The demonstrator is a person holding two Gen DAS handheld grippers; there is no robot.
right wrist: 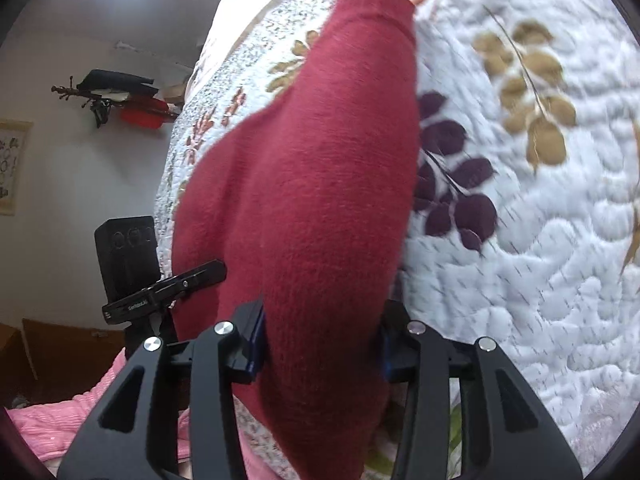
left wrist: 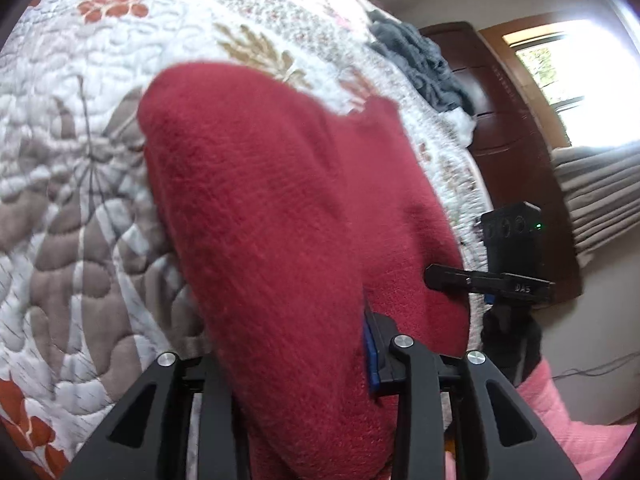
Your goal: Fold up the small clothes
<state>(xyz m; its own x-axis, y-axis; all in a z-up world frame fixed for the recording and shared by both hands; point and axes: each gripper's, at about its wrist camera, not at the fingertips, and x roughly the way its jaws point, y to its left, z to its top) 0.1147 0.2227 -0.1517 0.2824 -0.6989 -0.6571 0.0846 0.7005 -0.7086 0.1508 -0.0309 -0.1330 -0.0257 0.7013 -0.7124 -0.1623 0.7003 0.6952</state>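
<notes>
A dark red knitted garment (left wrist: pixel 280 220) hangs stretched between my two grippers above a floral quilted bedspread (left wrist: pixel 80 200). In the left wrist view my left gripper (left wrist: pixel 296 360) is shut on a bunched edge of it, and the cloth hides the left finger's pad. My right gripper (left wrist: pixel 436 276) shows at the garment's far right edge. In the right wrist view my right gripper (right wrist: pixel 320 344) is shut on the red garment (right wrist: pixel 312 184), which runs up to a ribbed cuff near the top. My left gripper (right wrist: pixel 200 276) grips the garment's left edge there.
A grey garment (left wrist: pixel 420 68) lies at the far side of the bedspread (right wrist: pixel 540 280). Dark wooden furniture (left wrist: pixel 516 152), a bright window and a curtain (left wrist: pixel 600 196) stand beyond the bed. Pink cloth (right wrist: pixel 60 420) lies low beside it. A wall rack (right wrist: pixel 116 96) holds clothes.
</notes>
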